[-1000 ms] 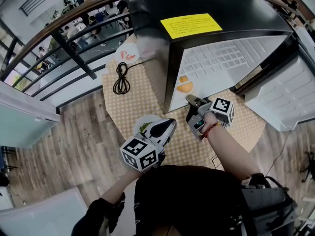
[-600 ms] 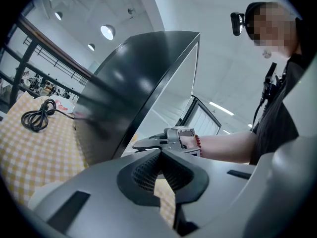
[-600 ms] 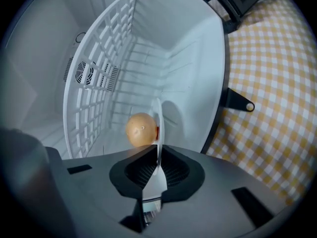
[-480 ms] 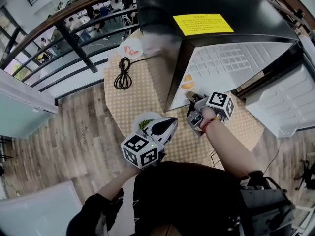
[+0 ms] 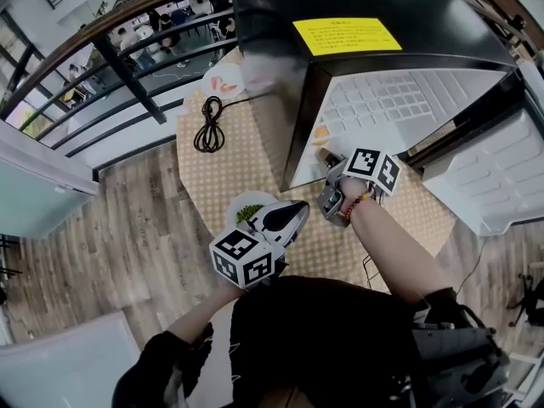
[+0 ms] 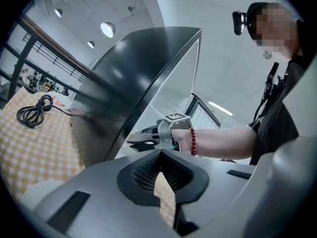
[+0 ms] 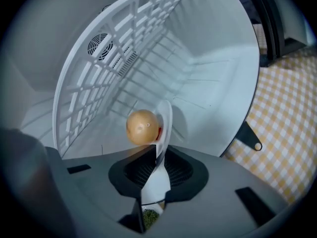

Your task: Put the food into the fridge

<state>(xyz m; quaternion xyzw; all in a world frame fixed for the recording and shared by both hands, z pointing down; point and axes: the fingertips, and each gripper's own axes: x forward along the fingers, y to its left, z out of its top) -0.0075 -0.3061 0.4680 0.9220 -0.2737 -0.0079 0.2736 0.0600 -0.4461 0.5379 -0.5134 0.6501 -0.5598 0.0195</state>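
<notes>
The bun [image 7: 142,127] sat on its plate [image 7: 165,114] inside the fridge [image 7: 208,83], kept level so it wouldn't roll. We had the right gripper [image 7: 157,151] pinching the near rim, jaws just easing apart to let go. The left gripper [image 6: 159,151] hung outside, pressed together, empty.

The left tool [image 5: 296,212] covers part of the plate of green food [image 5: 245,212] on the desk [image 5: 229,164]. The far plate [image 5: 223,82] carries reddish food too small to identify.
</notes>
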